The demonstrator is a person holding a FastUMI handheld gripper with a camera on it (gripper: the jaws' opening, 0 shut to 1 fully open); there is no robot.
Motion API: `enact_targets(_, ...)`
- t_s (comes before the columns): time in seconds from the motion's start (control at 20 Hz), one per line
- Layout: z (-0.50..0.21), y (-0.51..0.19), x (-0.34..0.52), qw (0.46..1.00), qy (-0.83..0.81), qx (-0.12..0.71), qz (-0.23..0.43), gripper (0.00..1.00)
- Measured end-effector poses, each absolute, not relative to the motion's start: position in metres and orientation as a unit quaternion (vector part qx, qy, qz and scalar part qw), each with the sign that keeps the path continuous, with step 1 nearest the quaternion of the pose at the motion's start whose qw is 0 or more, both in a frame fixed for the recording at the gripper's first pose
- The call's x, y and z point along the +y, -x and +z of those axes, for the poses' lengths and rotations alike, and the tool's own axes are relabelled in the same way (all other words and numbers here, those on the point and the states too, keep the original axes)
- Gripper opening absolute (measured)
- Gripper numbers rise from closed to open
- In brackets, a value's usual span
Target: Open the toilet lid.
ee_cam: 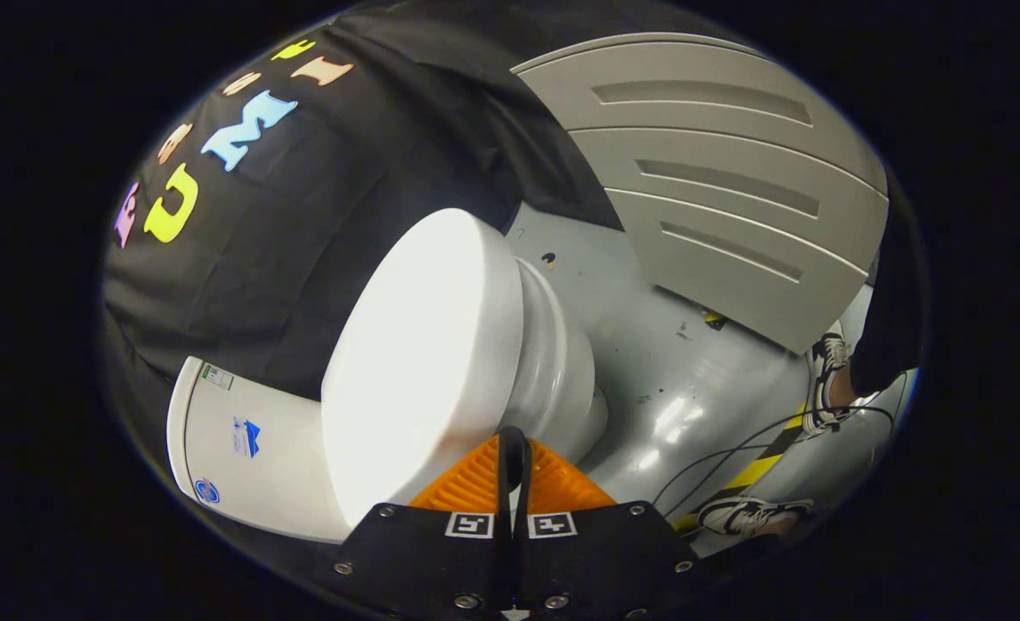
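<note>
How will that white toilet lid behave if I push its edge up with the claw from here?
The toilet lid looks like a rigid, glossy moulded shell, so it should probably swing as one piece rather than flex. Its strong sheen suggests a slippery surface; the claw, fingers nearly closed at the lid's rim, may slide. It likely pivots near the tank.

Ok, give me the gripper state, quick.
Gripper: fingers closed together with almost no gap, holding nothing, tips at the front edge of the toilet lid, which is down.
</note>
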State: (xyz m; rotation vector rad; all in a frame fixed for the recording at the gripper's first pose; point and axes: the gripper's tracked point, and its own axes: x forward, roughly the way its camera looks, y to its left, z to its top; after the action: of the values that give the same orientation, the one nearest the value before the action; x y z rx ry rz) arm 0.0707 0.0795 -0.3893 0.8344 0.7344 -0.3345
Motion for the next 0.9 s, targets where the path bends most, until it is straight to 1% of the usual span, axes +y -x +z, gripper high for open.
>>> enact_targets(0.4, -0.332, -0.073, 0.093, 0.882, -0.269, 0.342, -0.179, 0.0)
enact_targets(0.9, -0.281, -0.072, 0.118, 0.91, -0.203, 0.316, -0.178, 0.0)
